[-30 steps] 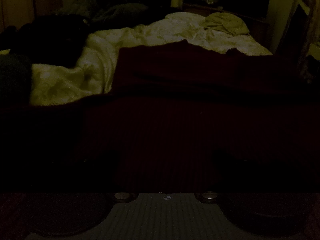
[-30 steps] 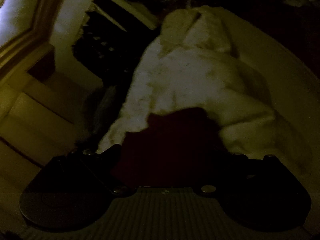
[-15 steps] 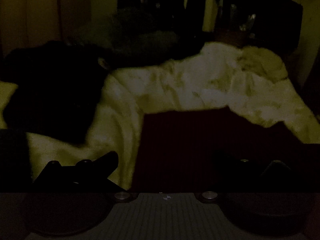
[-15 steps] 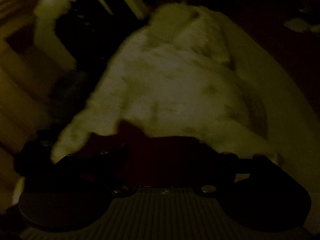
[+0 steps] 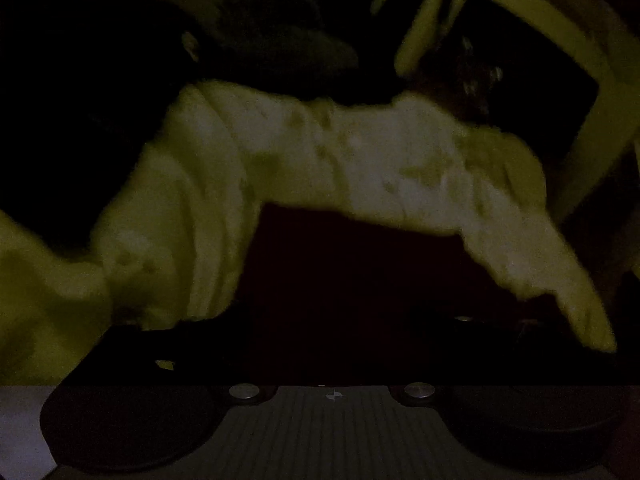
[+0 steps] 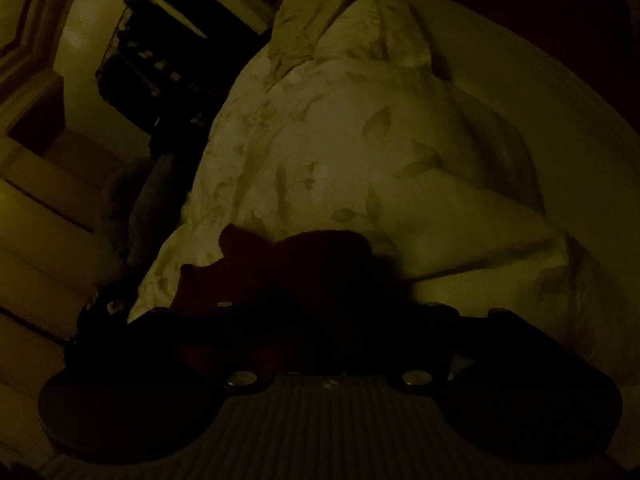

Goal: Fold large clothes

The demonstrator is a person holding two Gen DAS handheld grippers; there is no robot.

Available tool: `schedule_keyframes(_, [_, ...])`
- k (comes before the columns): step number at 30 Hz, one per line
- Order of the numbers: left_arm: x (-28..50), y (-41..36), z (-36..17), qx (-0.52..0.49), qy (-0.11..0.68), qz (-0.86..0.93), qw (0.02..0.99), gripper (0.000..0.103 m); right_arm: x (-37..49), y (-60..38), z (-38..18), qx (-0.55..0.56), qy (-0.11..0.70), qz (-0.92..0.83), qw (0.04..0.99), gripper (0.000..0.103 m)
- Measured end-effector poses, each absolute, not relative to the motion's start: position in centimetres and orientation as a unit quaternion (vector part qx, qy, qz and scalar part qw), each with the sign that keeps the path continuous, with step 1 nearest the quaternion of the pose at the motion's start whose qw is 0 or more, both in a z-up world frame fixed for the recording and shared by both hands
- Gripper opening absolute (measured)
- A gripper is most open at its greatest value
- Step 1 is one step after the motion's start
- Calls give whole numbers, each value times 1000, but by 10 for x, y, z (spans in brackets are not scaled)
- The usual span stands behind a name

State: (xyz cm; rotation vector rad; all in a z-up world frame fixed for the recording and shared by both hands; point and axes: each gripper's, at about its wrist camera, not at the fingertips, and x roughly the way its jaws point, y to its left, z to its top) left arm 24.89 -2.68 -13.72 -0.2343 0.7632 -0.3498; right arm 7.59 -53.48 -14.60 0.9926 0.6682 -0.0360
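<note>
The room is very dark. A dark red garment (image 5: 360, 280) hangs in front of my left gripper (image 5: 332, 344), over a pale floral duvet (image 5: 320, 152). The left fingers are lost in the dark against the cloth. In the right wrist view the same dark red cloth (image 6: 280, 268) is bunched right at my right gripper (image 6: 324, 320), above the pale duvet (image 6: 360, 140). The right fingers are black shapes merged with the cloth, so I cannot see how the jaws stand.
A dark heap of clothes or pillows (image 5: 100, 100) lies at the left of the bed. A dark shelf unit (image 6: 168, 60) and pale wooden panelling (image 6: 40, 180) stand left of the bed in the right wrist view.
The left gripper has risen and tilted up: the red garment filled the lower view, now less shows and the duvet sits higher. The red cloth at the right gripper has bunched lower.
</note>
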Motion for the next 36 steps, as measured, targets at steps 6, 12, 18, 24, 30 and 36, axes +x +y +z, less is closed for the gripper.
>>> schedule_keyframes(6, [250,-47,-158,-41,372,-147,915,103,71,-533,-145,466,311,-20,828,76])
schedule_keyframes(12, [246,-43,-161,-43,372,-136,917,103,69,-534,-149,478,304,-22,824,78])
schedule_keyframes(18, [235,-49,-156,-17,346,-142,927,88,69,-533,-149,476,306,-22,825,80])
schedule_keyframes(24, [234,-41,-154,-40,332,-139,932,65,69,-534,-148,476,305,-23,825,81])
schedule_keyframes(30, [196,-25,-115,-50,251,-152,955,54,62,-534,-139,468,279,-28,838,82])
schedule_keyframes(36, [180,3,-91,-70,234,-103,964,55,51,-535,-122,463,228,-10,857,85])
